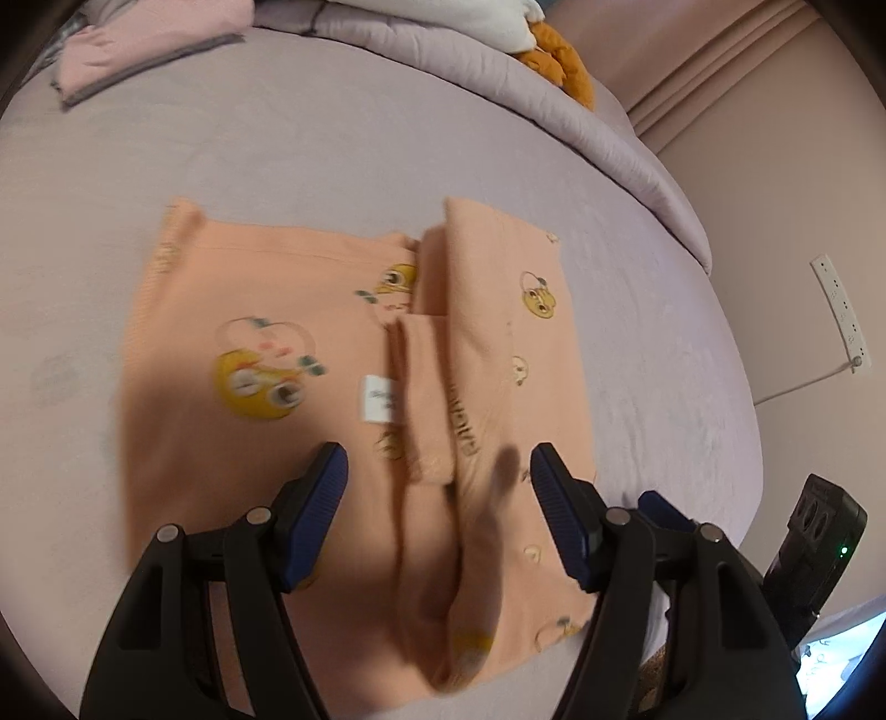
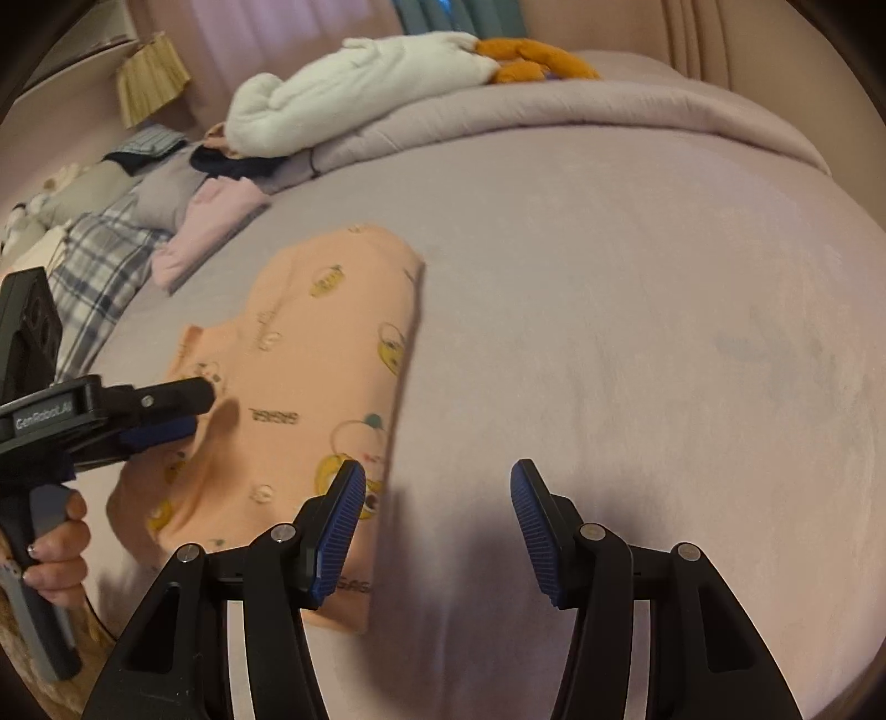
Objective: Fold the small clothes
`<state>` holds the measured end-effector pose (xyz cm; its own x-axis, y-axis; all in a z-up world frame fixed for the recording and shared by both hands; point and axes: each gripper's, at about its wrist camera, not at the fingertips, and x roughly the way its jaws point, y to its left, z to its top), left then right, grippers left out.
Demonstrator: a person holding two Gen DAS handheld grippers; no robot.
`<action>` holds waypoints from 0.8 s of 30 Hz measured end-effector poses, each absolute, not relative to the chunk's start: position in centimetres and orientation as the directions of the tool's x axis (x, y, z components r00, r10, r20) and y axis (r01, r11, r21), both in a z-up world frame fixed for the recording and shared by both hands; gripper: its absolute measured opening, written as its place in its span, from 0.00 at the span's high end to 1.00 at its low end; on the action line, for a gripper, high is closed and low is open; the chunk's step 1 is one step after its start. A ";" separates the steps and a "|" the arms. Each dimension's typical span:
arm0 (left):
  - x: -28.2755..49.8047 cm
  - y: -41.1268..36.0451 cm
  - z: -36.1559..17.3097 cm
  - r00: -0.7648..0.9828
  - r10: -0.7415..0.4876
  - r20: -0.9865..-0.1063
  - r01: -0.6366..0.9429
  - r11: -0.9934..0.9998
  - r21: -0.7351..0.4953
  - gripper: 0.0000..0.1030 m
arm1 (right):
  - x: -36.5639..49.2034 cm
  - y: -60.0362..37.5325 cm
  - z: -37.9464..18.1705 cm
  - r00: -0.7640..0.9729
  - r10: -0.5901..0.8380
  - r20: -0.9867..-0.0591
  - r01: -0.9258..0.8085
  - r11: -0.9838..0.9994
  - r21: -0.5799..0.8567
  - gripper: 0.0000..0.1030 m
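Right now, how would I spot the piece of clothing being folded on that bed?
Start at the wide lilac bed sheet. In its middle lies the peach garment, flat, one side already folded over. Unlike the plain pink folded cloth near the far edge, it carries yellow cartoon prints and a small white label.

Pretty clearly somebody's bedroom at home. I'm working over a bed with a lilac sheet, and a matching quilt is bunched along its far edge. A white and orange plush toy lies on top of that quilt. To the left of the bed's far end there's a plaid pillow and piled clothes. A white power strip lies beyond the bed's right edge.
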<state>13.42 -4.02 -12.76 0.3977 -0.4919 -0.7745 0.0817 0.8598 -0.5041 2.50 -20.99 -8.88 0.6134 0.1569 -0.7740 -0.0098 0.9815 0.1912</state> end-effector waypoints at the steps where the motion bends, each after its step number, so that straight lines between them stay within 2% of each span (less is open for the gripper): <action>1: 13.6 -4.2 -12.9 0.395 -0.495 -0.774 0.086 0.858 -0.506 0.35 | 2.6 -21.0 -9.0 0.612 0.155 -0.775 -0.005 0.981 0.192 0.47; 11: 15.5 -6.0 -14.7 0.370 -0.525 -0.766 0.084 0.841 -0.535 0.65 | 2.6 -21.8 -9.9 0.600 0.158 -0.784 0.020 0.977 0.212 0.47; 13: 15.3 -5.2 -14.7 0.378 -0.543 -0.750 0.065 0.824 -0.564 0.83 | 2.3 -22.1 -9.9 0.600 0.163 -0.783 0.023 0.975 0.220 0.47; 16: 14.6 -5.5 -13.9 0.406 -0.530 -0.745 0.068 0.830 -0.554 0.86 | 2.2 -22.3 -9.9 0.601 0.162 -0.783 0.027 0.975 0.222 0.47; 24: 12.8 -5.4 -9.6 0.496 -0.471 -0.730 0.117 0.868 -0.482 0.87 | 2.1 -22.1 -9.8 0.606 0.151 -0.781 0.033 0.976 0.214 0.47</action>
